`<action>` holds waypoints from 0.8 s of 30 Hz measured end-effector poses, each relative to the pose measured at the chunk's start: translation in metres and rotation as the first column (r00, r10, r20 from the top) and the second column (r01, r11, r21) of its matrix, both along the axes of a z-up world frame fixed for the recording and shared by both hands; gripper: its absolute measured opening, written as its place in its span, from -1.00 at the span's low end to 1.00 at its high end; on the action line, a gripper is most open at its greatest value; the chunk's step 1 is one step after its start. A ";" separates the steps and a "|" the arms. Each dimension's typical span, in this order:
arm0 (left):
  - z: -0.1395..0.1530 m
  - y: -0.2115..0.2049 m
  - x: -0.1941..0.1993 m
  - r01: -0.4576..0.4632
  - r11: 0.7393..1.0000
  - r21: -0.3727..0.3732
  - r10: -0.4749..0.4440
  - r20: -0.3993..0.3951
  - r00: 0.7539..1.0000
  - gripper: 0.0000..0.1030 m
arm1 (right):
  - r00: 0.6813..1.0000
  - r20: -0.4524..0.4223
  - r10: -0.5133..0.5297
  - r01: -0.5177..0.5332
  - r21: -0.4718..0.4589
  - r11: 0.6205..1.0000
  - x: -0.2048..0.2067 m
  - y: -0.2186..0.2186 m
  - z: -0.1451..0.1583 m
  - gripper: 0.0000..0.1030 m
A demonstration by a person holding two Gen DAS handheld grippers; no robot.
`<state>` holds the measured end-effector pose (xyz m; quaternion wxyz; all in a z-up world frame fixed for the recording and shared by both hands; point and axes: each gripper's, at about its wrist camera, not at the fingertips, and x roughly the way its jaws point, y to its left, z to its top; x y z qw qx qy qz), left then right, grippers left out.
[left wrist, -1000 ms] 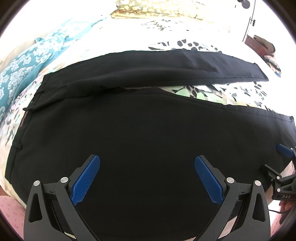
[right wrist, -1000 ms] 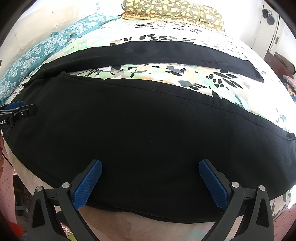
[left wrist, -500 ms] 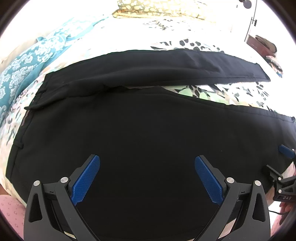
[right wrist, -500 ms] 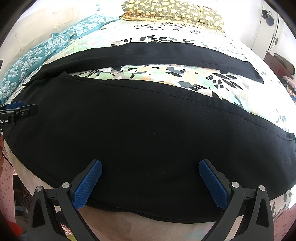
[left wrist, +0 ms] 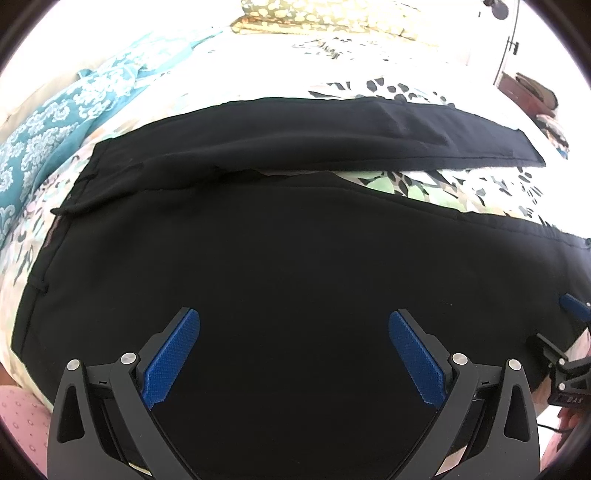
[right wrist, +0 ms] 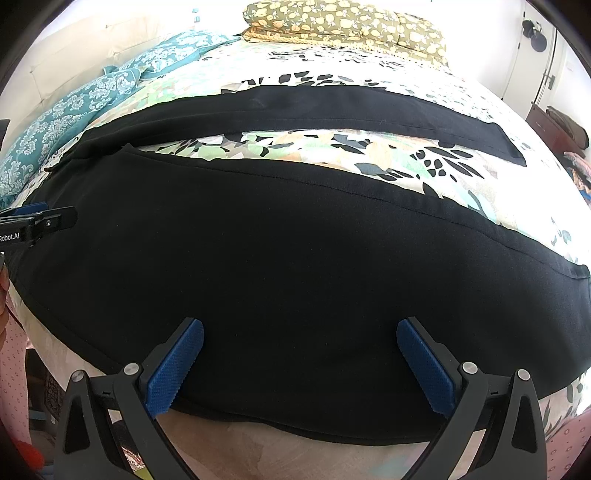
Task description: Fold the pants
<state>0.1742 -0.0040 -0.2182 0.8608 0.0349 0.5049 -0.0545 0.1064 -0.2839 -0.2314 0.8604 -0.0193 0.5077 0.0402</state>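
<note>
Black pants (left wrist: 295, 258) lie spread flat on a floral bed, waistband to the left, two legs running right with a strip of sheet between them. They also show in the right wrist view (right wrist: 295, 251). My left gripper (left wrist: 293, 325) is open and empty, hovering over the near leg close to the waist. My right gripper (right wrist: 300, 332) is open and empty over the same leg, near its front edge. Each gripper shows at the edge of the other's view: the right one (left wrist: 569, 354), the left one (right wrist: 37, 223).
The floral bedsheet (right wrist: 332, 147) covers the bed. A teal patterned blanket (right wrist: 92, 99) lies at the left. An olive patterned pillow (right wrist: 347, 22) sits at the head. Dark furniture with clothes (right wrist: 561, 125) and a door stand at the far right. The bed's front edge (right wrist: 295, 454) is just below the pants.
The left gripper has drifted slightly, so the pants sit a little lower and further right in its view. The right view is almost unchanged. Both stay open.
</note>
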 end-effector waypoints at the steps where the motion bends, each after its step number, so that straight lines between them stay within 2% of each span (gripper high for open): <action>1: 0.000 0.001 0.000 -0.003 1.000 0.000 0.003 0.000 1.000 0.99 | 1.000 0.001 -0.001 0.001 0.000 1.000 0.000 0.000 0.000 1.00; 20: -0.001 0.007 0.003 -0.031 1.000 0.006 0.031 0.002 1.000 0.99 | 1.000 -0.009 -0.001 0.001 -0.001 1.000 0.003 -0.001 0.000 1.00; 24: 0.001 0.015 0.008 -0.057 0.998 0.012 0.057 0.011 0.998 0.99 | 0.998 -0.060 0.015 -0.015 0.004 1.000 0.009 -0.002 0.003 1.00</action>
